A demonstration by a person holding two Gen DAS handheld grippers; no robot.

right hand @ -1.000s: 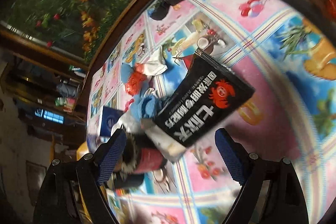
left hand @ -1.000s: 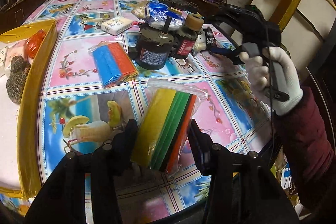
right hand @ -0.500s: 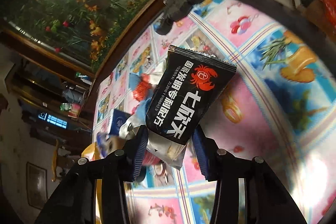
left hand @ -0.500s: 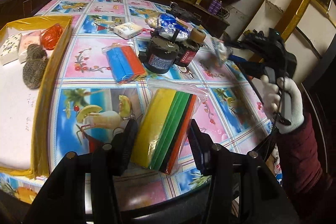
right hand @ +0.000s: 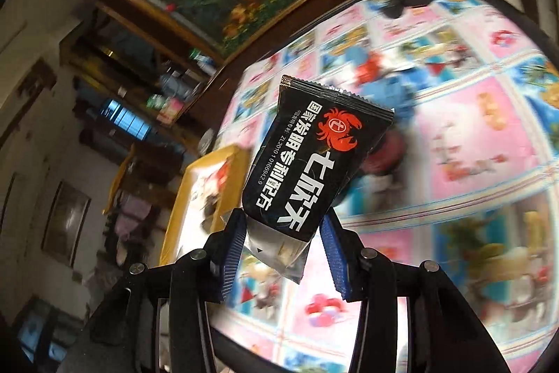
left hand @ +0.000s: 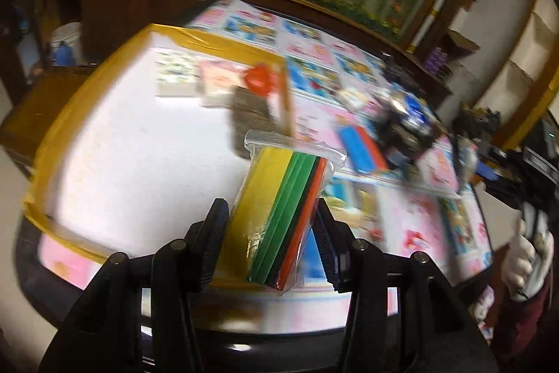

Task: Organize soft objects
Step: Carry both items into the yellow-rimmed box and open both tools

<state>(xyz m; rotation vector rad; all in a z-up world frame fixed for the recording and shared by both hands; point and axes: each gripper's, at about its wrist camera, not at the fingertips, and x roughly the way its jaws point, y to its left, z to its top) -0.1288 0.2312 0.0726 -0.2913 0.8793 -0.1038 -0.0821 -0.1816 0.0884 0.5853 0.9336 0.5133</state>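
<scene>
Both claws are loaded and off the desk (left hand: 436,233): the left claw (left hand: 270,226) is clamped across a clear zip bag of coloured foam sheets (left hand: 279,215), and the right claw (right hand: 283,240), whose jaws have just been closing, now pinches the lower end of a black snack packet (right hand: 314,163) printed with a red crab. The step in hand looks like carrying each soft thing to the yellow-edged tray (left hand: 223,39) at the left end of the desk, where two pale tissue packs, a red crinkled bag and a dark knitted piece already lie near its far right corner. To do it well, I would keep both grips steady, bring the foam bag low over the bare white floor of the tray, well inside the rim, and let go only once its lower edge rests there; the packet should go down beside the others, not on top of them. The foam sheets are flat, stacked slabs in yellow, green, black and red, stiff enough to stand up from the pads, though the slick bag could slip. The packet is glossy crimped film, puffy and light, held only by its clear tail, so it may swing. The desk wears a shiny pink-and-blue picture cloth; a second bag of blue and red foam (left hand: 363,149) lies towards its far right side.
</scene>
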